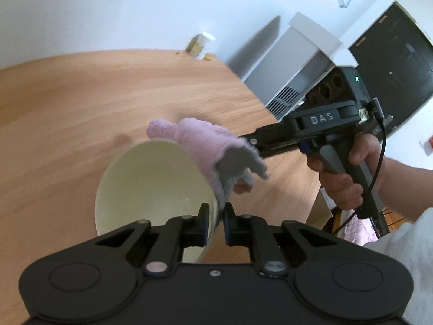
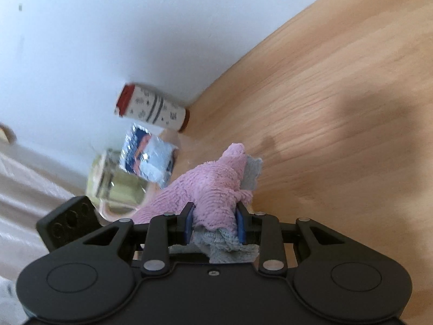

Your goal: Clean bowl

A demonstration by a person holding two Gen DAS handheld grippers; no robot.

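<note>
A pale cream bowl [image 1: 151, 184] is tilted on its side above the wooden table, its opening facing up and left. My left gripper [image 1: 216, 222] is shut on the bowl's rim, one finger inside and one outside. My right gripper [image 2: 215, 223] is shut on a pink and grey cloth [image 2: 213, 187]. In the left wrist view the right gripper [image 1: 251, 142] comes in from the right and holds the cloth [image 1: 205, 146] draped over the bowl's far right rim. The bowl does not show in the right wrist view.
The wooden table [image 1: 67, 113] spreads beneath. At its wall edge stand a white canister with a red lid [image 2: 153, 108], a foil packet [image 2: 147, 157] and a glass jar [image 2: 113, 184]. A white and grey appliance [image 1: 295, 62] stands beyond the table's right edge.
</note>
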